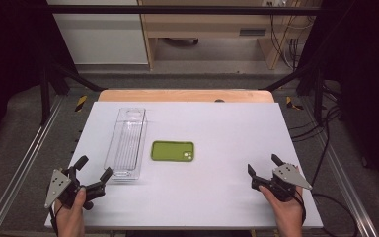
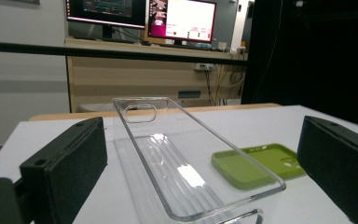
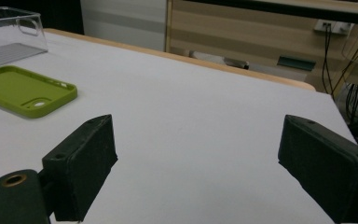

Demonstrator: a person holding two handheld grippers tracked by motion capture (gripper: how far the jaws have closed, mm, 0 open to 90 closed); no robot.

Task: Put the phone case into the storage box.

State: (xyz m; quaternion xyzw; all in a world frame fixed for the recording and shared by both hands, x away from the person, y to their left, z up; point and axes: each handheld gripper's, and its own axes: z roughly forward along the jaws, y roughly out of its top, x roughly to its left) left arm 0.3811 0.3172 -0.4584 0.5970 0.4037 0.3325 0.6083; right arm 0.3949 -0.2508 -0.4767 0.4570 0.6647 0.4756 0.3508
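— Where was the clear tray when you paused?

— The clear tray (image 1: 126, 142) lay lengthwise straight ahead of my left claw (image 1: 93, 169), its near end just beyond the tips. Seen along that claw, the tray (image 2: 191, 172) ran between my two spread jaws. Nothing was gripped; the claw was released.

— And the phone case?

— The green phone case (image 1: 172, 150) lay flat just beside the tray, on the side toward my right claw (image 1: 262, 165), apart from the tray wall. From my right claw it sat ahead and off to one side, well apart (image 3: 25, 91). That claw was released too, jaws wide, holding nothing.

— What was under them?

— A white tabletop (image 1: 217, 143), bare around both things, with a wooden edge (image 1: 185, 95) at the far side. Beyond that I saw a wooden desk (image 2: 154, 77) with monitors (image 2: 142, 16) on it, cables (image 1: 288, 44) hanging, and dark curtains at the sides.

— Counts?

— One tray, one case, two claws, two monitors that I could make out.
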